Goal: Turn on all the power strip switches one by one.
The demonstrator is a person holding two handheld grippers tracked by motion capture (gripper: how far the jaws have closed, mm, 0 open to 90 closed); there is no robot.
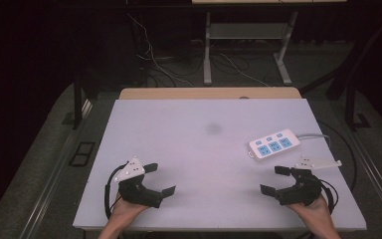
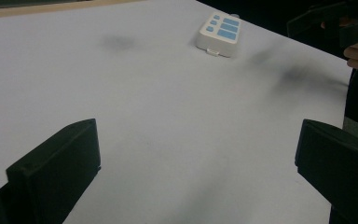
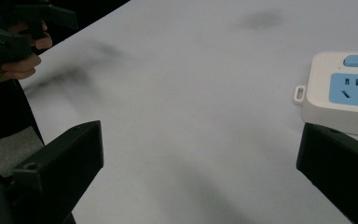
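Standing near the front edge of the white bench (image 1: 179, 124), the left gripper (image 1: 160, 179) and the right gripper (image 1: 272, 179) both have their fingers spread wide with nothing between them. The power strip (image 1: 274, 143) lies flat toward the right edge, just beyond the right gripper and not touching it, its cord running off that side. Between the two grippers, and from them to the far edge, the bench top is open, bare surface.
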